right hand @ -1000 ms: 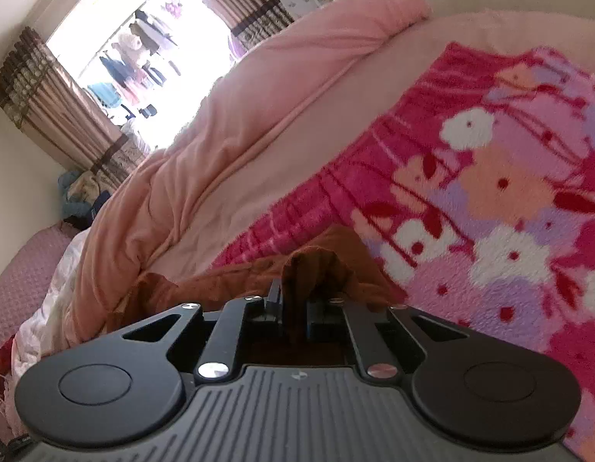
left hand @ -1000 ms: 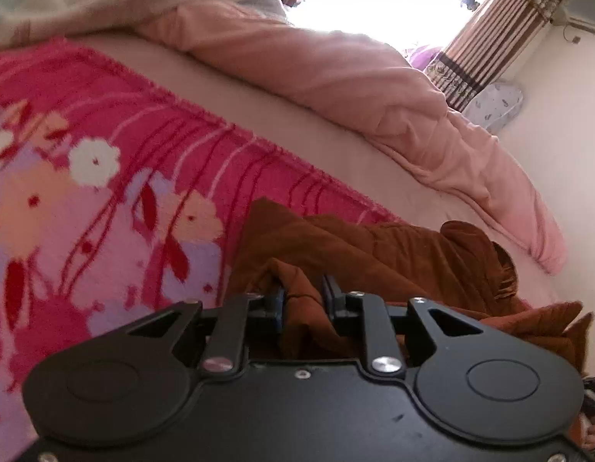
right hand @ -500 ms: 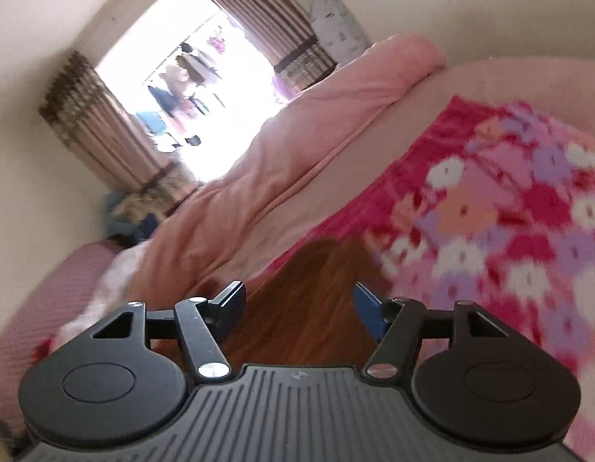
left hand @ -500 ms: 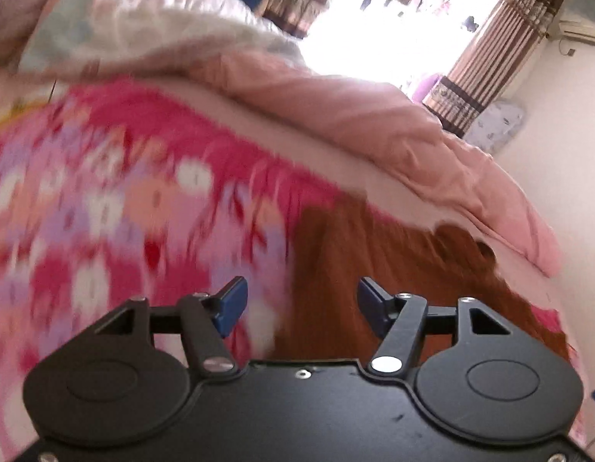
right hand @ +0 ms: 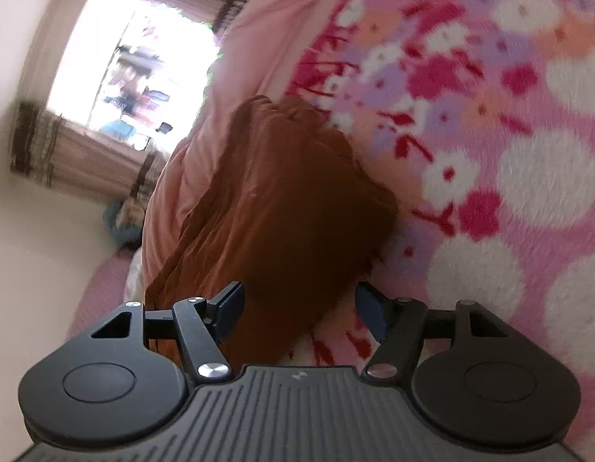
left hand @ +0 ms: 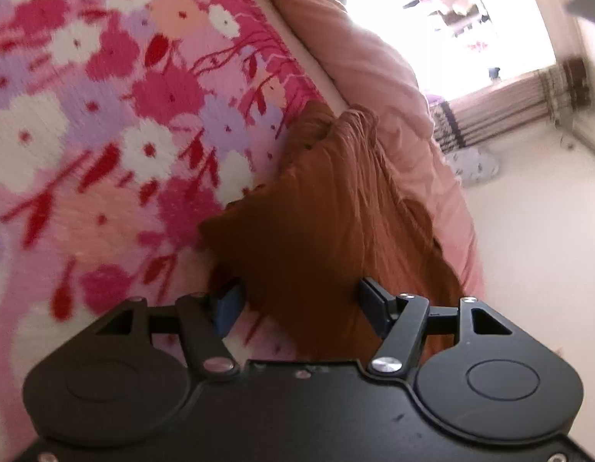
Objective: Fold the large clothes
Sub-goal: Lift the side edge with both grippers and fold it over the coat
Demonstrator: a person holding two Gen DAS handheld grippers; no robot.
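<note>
Now both the left gripper (left hand: 301,302) and the right gripper (right hand: 299,304) have just been opening, jaws apart and gripping nothing, while the brown garment (left hand: 328,211) lies bunched on the floral blanket (left hand: 105,115), beside the pink duvet (left hand: 374,77) on the bed.

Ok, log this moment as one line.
left gripper: open, empty | right gripper: open, empty | brown garment: released, lying bunched on floral blanket
</note>
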